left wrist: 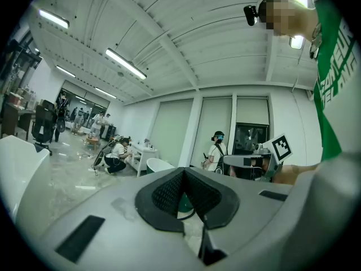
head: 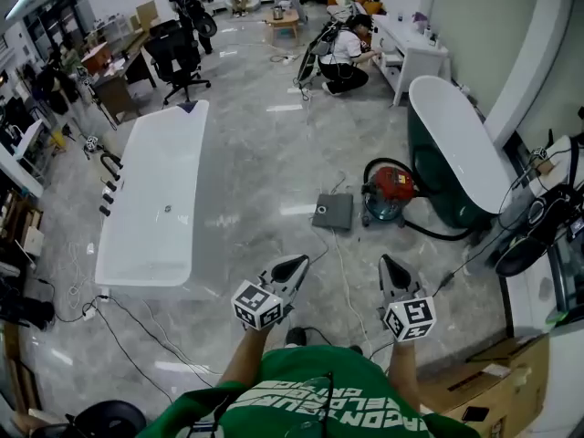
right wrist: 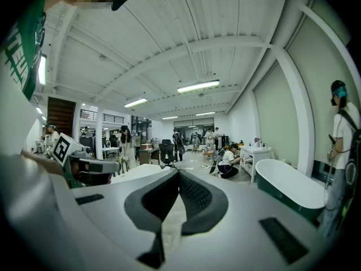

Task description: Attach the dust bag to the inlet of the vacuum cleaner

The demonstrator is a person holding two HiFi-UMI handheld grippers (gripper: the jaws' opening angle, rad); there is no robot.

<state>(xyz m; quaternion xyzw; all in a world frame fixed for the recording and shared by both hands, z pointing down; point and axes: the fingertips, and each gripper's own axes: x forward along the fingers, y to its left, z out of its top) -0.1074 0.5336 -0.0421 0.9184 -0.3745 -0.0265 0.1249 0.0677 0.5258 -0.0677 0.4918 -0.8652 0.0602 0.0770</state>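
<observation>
Standing on the pale marble floor [head: 265,153], you hold both grippers out ahead of you at about the same height, well short of the work.

Your left gripper [head: 298,264] has its jaws pressed together at the tips with nothing between them. Its own view shows the dark ribbed pads [left wrist: 169,193] meeting in a point. Your right gripper [head: 387,265] is likewise closed and empty, its pads [right wrist: 197,196] meeting tip to tip. Neither gripper touches anything.

The dust bag [head: 334,211] is a flat grey rectangle lying on the floor in front of you. In the head view it sits between the lines of the two gripper tips and well beyond them. A small round opening [head: 321,210] shows near its left edge.

The vacuum cleaner [head: 387,190] has a red canister body on a dark base and stands just to the right of the bag. You cannot tell whether the two touch. A black hose [head: 438,234] runs from the vacuum along the floor toward the right.

A long white bathtub [head: 155,199] lies to your left. A green-sided bathtub [head: 452,144] stands behind the vacuum on the right. Farther off, a person [head: 345,57] crouches at a white counter [head: 411,53]. A cardboard box [head: 497,381] sits low at your right side.
</observation>
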